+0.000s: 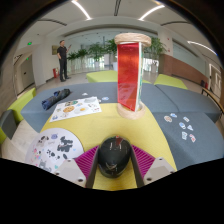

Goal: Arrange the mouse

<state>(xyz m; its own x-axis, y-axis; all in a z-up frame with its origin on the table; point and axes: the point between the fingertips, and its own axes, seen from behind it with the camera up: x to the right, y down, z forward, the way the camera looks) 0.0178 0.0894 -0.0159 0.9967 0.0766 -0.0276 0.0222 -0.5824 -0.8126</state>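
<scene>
A black computer mouse point(114, 157) sits between my gripper's point(114, 163) two fingers. Both magenta pads point(87, 160) press against its sides, one at the left and one at the right point(142, 160). The mouse hangs over the yellow table surface point(110, 125), and I cannot tell whether it touches the table. Its rear part is hidden below the fingers.
A tall red-and-white cylinder point(127, 73) stands beyond the fingers on the yellow surface. Printed sheets lie left point(76, 108), a round patterned card point(55, 150) near left, small cards point(182, 125) right. A dark item point(55, 98) lies far left. A person point(63, 60) stands in the background.
</scene>
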